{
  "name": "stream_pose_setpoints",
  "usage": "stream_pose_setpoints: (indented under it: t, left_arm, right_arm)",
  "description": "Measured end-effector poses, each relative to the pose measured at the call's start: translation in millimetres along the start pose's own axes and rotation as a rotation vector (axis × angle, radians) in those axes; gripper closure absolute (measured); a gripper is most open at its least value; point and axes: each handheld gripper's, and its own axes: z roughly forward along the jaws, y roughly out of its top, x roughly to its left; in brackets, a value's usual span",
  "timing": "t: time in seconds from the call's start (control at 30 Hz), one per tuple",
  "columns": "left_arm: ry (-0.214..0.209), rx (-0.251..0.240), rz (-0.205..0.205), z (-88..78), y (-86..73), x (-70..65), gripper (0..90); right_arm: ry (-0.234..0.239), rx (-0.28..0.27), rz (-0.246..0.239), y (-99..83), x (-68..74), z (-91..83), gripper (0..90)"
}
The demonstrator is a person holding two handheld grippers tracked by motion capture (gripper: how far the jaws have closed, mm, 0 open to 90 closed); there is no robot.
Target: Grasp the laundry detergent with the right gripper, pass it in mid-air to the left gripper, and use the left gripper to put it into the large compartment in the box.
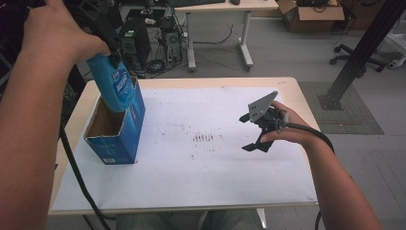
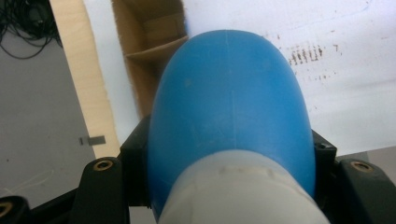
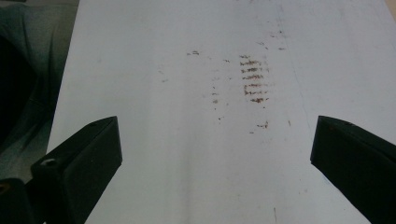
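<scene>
Two grippers in play. Left gripper (image 1: 112, 55) clamps the blue bottle (image 1: 115, 86) near its white neck end, base pointing down into the open blue carton (image 1: 119, 132) at the table's left side, probably so it can slide straight in. Right gripper (image 1: 258, 129) hovers over the stained white sheet (image 1: 210, 158), jaws wide apart, holding nothing; likely parked clear of the carton.

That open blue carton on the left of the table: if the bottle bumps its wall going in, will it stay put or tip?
The blue carton is tall and narrow and stands upright, so it may well tip. It looks like thin cardboard with nothing visible inside, so it is probably light and would slide on the white sheet. The left tool holds the blue bottle; the right tool hangs free.
</scene>
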Motion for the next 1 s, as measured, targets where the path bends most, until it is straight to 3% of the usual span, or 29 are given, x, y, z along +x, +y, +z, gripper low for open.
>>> stream_pose_setpoints:
  t: [0.13, 0.63, 1.0]
  left_arm:
    - [0.012, -0.007, -0.033, -1.1, 0.4, 11.1, 38.4]
    - [0.045, -0.013, -0.083, 5.2, 0.4, 36.6, 38.4]
    - [0.039, 0.001, -0.123, 24.0, -2.5, 51.1, 38.4]
  right_arm:
    - [0.000, -0.001, 0.000, 0.0, 0.0, -0.4, 2.1]
    - [0.007, 0.018, 0.005, -1.0, 0.2, 1.1, 2.1]
    - [0.030, 0.094, 0.004, 4.4, -1.2, -6.9, 2.7]
